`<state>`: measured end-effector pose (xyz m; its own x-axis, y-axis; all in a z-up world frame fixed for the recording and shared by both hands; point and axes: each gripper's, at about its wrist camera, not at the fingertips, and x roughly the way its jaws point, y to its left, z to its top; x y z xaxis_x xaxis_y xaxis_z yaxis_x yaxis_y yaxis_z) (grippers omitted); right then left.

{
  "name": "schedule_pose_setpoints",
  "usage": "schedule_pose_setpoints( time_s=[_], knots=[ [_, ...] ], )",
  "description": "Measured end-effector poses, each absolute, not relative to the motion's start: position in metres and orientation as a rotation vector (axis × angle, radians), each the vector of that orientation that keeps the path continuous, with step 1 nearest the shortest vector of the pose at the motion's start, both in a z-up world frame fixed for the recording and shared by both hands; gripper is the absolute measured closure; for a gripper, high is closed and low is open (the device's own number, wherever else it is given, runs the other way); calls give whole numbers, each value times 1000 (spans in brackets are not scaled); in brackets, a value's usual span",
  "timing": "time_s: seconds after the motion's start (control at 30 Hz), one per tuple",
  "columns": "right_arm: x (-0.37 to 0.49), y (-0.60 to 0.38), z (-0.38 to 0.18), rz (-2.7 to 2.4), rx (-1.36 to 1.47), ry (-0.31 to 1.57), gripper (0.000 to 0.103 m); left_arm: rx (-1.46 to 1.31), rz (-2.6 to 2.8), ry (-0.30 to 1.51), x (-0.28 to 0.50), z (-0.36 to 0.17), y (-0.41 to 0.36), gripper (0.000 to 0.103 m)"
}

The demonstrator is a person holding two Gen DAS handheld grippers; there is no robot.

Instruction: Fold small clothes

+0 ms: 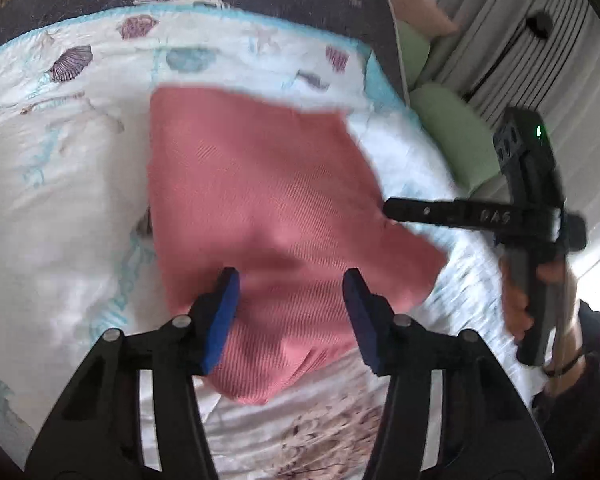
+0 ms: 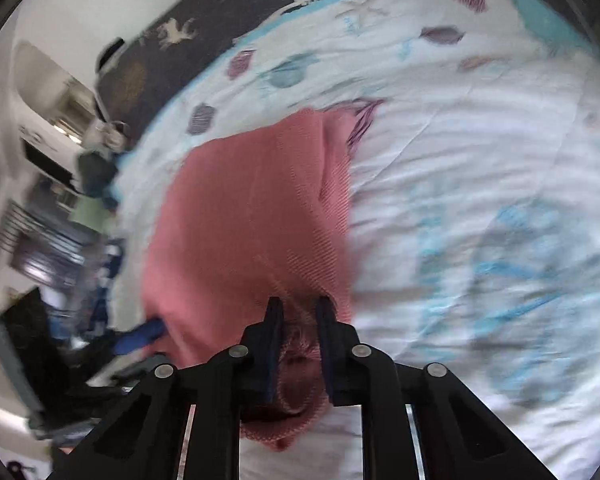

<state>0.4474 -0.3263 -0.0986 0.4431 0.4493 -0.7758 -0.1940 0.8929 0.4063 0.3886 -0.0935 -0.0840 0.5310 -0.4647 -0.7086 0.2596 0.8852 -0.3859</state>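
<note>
Pink cloth (image 1: 260,200) lies on seashell-print bedspread (image 1: 60,200), one fold in, corners uneven, more folds left. Left gripper (image 1: 291,284) hovers over near edge w/ jaws apart, empty. Right gripper (image 2: 299,308) narrow, pinching bunched cloth edge.

A salmon-pink, ribbed-knit small garment (image 1: 260,200) (image 2: 252,220) lies spread on a white quilted bedspread printed with seashells (image 1: 60,200) (image 2: 460,200), near the middle of it. Its far edge runs fairly straight; its right side juts out in an uneven flap. The near end is bunched and lifted slightly off the quilt, narrowing to a rounded fold. Blur hides finer detail.
</note>
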Motion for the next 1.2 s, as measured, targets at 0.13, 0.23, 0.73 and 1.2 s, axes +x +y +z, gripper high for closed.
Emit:
schedule_pose_setpoints(
  time_s=[0.13, 0.23, 0.73, 1.2],
  knots=[
    [448, -304, -53, 392, 218, 900, 80, -347, -429, 860, 421, -64, -79, 46],
    [458, -277, -49, 361, 171, 843, 62, -416, -420, 908, 460, -81, -77, 46],
    [397, -283, -77, 371, 156, 875, 58, -262, -433, 916, 400, -80, -55, 44],
    [350, -310, -127, 594, 697, 984, 32, -324, -580, 946, 322, -112, -48, 41]
  ],
)
